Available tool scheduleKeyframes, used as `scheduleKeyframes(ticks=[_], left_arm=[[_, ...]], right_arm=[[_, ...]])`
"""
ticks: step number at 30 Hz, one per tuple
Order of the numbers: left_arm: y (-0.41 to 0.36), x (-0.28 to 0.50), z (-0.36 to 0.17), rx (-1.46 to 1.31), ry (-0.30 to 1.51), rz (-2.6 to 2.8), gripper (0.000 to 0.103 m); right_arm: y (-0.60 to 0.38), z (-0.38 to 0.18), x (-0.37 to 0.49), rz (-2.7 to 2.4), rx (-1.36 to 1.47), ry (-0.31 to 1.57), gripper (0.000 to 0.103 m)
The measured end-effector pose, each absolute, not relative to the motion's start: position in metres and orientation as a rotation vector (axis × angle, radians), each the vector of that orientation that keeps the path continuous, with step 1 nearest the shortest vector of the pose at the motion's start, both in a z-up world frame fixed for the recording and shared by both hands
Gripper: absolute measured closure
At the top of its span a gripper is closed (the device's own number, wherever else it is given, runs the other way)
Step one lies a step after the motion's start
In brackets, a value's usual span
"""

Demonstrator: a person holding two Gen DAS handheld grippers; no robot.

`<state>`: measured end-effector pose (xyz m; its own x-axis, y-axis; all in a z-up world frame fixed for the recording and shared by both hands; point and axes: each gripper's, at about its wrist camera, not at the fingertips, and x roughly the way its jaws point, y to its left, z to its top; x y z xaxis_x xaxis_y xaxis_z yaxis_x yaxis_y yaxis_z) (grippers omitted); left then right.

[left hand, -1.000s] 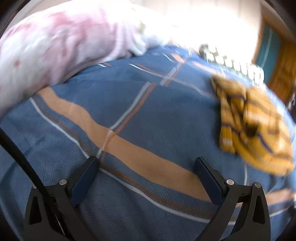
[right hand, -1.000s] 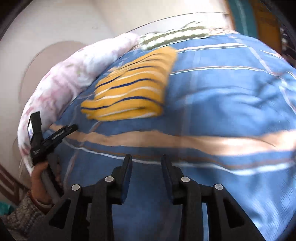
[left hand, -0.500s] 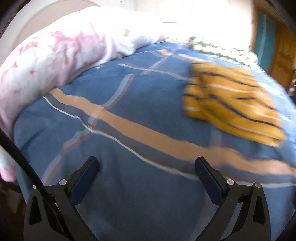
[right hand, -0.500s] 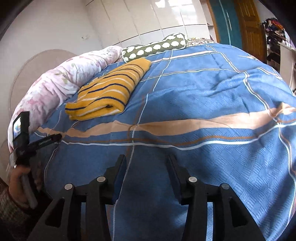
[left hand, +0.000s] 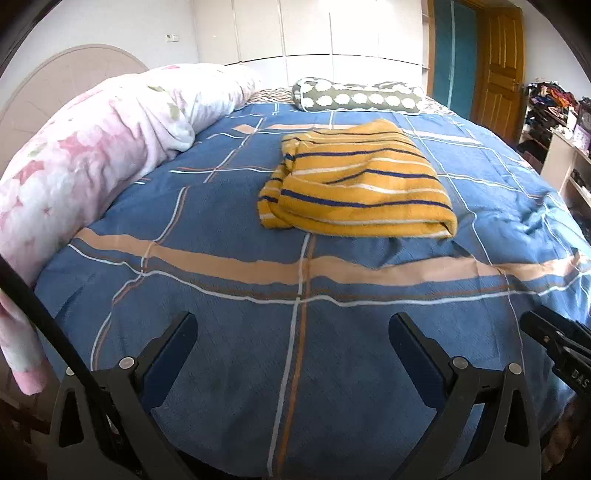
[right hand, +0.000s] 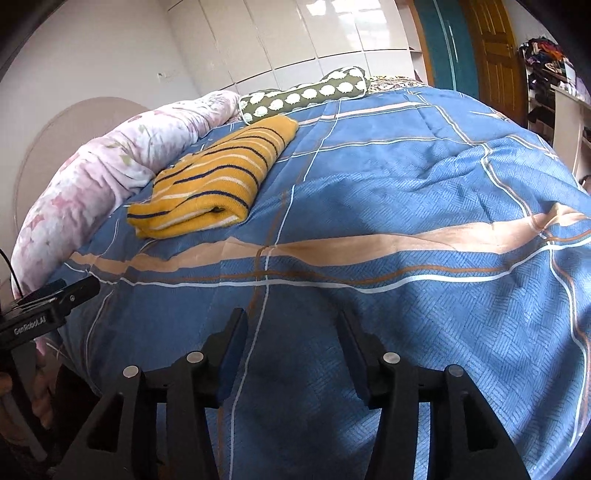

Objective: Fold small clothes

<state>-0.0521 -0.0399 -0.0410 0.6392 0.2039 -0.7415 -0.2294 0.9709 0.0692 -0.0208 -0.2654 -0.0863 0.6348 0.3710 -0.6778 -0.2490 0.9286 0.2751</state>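
Although both cameras look across the same bed (left hand: 229,354), each shows only part of the room, and the fisheye lens bends and darkens the edges. At the right edge of the left camera's view, shelves (left hand: 554,122) hold a heap of things too small and blurred to name. The right gripper (left hand: 554,343) shows there only as a dark tip, cut off by the frame. In the right camera's view the left gripper (right hand: 48,306) juts in from the left edge, its body and the hand below it mostly out of sight.

A folded sweater (left hand: 354,184), yellow with dark blue and white stripes, lies on the blue checked bed cover, toward the far side of the bed. From the left camera it sits ahead and a little right of centre, well apart from the left gripper's fingers (left hand: 173,347). Those fingers are spread wide, with nothing between them but bed cover. From the right camera the sweater (right hand: 214,184) lies far and to the left, well apart from the right gripper (right hand: 291,354). That gripper's fingers (right hand: 231,354) are also parted, though less widely, and hold nothing.

A pink flowered quilt (left hand: 92,155) is bunched along the left side of the bed. A grey pillow (left hand: 354,98) with white spots lies at the far end, just past the sweater. White cupboards (left hand: 306,29) and a wooden door (left hand: 498,70) stand behind.
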Motion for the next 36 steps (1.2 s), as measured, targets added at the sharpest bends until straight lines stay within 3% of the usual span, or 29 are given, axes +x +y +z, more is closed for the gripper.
scheduleKeyframes(ticks=[5,10,15,21,28,32,33,34,36], left_arm=[[-0.034,-0.054,-0.044,-0.079,0.872,0.207,0.008],[-0.031,-0.052,-0.048,-0.116,0.891,0.155,0.04],[-0.006,-0.046,-0.024,-0.217,0.789,0.086,0.037],[0.039,0.03,-0.009,-0.336,0.801,-0.049,0.014],[0.054,0.14,-0.043,-0.261,0.952,-0.147,0.014],[0.068,0.176,-0.074,-0.373,1.024,-0.227,0.014],[0.069,0.18,-0.081,-0.407,1.037,-0.244,0.016],[0.07,0.181,-0.085,-0.433,1.042,-0.257,0.03],[0.067,0.179,-0.084,-0.482,1.035,-0.259,0.042]], right_arm=[[-0.256,-0.088,-0.02,0.35,0.129,0.808,0.044],[-0.251,-0.086,-0.018,0.341,0.097,0.805,0.042],[-0.261,-0.06,0.004,0.399,0.18,0.79,0.042],[-0.256,-0.029,0.092,0.597,0.402,0.831,0.038],[-0.224,-0.055,0.205,0.553,0.454,0.947,0.037],[-0.21,-0.086,0.236,0.627,0.548,1.026,0.037],[-0.205,-0.091,0.241,0.653,0.586,1.029,0.038],[-0.201,-0.093,0.244,0.665,0.607,1.032,0.045],[-0.194,-0.093,0.249,0.671,0.632,1.036,0.058]])
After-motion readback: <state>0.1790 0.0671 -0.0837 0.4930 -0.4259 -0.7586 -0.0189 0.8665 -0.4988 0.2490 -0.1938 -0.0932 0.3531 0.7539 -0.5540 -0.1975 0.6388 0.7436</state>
